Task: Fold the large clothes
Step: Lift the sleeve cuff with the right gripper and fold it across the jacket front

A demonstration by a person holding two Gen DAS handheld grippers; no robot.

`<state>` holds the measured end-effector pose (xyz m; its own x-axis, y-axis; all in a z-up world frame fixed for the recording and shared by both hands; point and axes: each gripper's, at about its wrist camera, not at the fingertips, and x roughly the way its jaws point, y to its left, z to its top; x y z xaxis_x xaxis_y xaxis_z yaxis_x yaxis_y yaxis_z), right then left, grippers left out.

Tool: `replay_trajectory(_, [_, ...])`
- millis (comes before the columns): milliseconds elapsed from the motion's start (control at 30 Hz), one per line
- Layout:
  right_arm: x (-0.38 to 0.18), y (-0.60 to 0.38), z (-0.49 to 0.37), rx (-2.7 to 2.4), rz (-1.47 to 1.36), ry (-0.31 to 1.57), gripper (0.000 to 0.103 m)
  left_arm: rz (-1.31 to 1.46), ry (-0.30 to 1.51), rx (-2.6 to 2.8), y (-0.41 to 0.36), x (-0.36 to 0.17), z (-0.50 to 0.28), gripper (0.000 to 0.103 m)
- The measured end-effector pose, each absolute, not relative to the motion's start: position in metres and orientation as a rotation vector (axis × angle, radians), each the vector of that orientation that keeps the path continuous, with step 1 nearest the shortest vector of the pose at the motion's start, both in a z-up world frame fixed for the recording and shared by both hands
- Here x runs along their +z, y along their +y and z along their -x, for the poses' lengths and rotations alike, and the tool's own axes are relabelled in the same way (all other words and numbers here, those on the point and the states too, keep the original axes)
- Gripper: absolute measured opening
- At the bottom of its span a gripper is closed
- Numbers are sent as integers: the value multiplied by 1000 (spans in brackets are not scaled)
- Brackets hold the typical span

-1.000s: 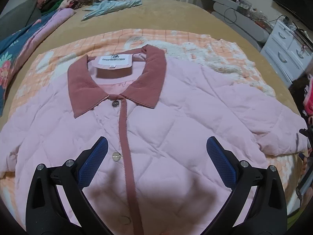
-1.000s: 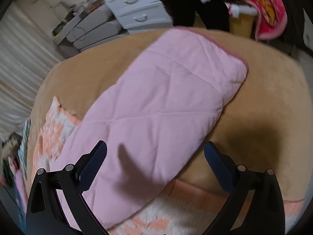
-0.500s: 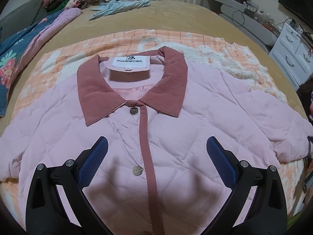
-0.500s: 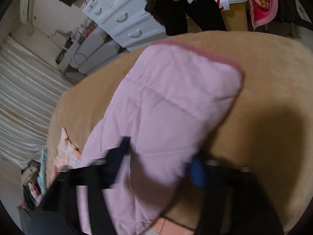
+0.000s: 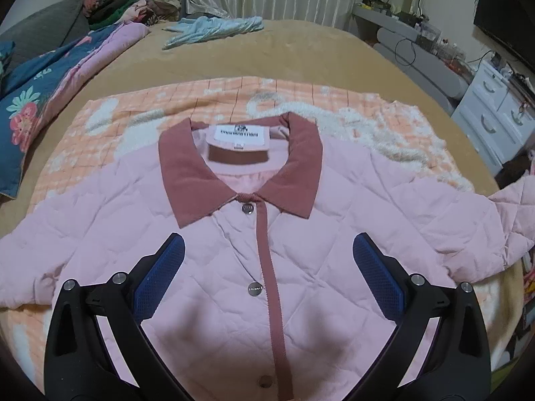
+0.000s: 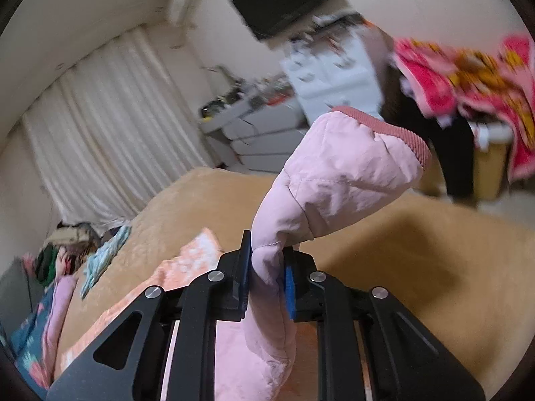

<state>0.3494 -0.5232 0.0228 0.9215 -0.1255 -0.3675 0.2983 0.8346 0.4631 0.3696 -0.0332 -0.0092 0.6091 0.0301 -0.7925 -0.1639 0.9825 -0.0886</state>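
A pink quilted jacket point(image 5: 207, 267) with a dusty-red collar point(image 5: 187, 180) lies front up on an orange and white blanket point(image 5: 234, 97) on the bed. My left gripper point(image 5: 267, 280) hovers open above its chest, blue pads on either side of the button placket, nothing between them. In the right wrist view my right gripper point(image 6: 265, 267) is shut on the jacket's sleeve point(image 6: 337, 173), pinched partway along. The ribbed cuff point(image 6: 384, 127) stands up above the bed. That lifted sleeve point(image 5: 511, 210) also shows at the right edge of the left wrist view.
The tan bedspread point(image 5: 301, 50) runs beyond the blanket. A floral quilt point(image 5: 36, 100) and piled clothes lie at the left, a light blue garment point(image 5: 214, 28) at the far end. White drawers point(image 5: 495, 123) and a desk stand to the right; curtains hang behind.
My right gripper closed on the sleeve and lifted it off the bed while tilting upward. The left gripper drew back and up a little, so the jacket's collar sits lower in its view.
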Motion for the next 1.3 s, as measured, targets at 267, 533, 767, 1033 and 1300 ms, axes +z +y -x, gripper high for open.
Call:
replay_trajectory(267, [76,-463,-342,-99,-447,233,14,173,857,96,-22,24,-357,95])
replay_trajectory(533, [113,-393,-323,25,-333,183,14,159,827,80,-9,52,-343,95])
replay_trajectory(767, [128,-345,-319,70,-265,203,14,223,828,52,17,65,-330,95])
replay_trajectory(1033, [138,-296,-323,92,-169,231,14,247,798,65,40,81,-315,95])
replay_trajectory(1300, [144,-263,-323,133,-115,246,14,300,795,58,63,85,-304,95])
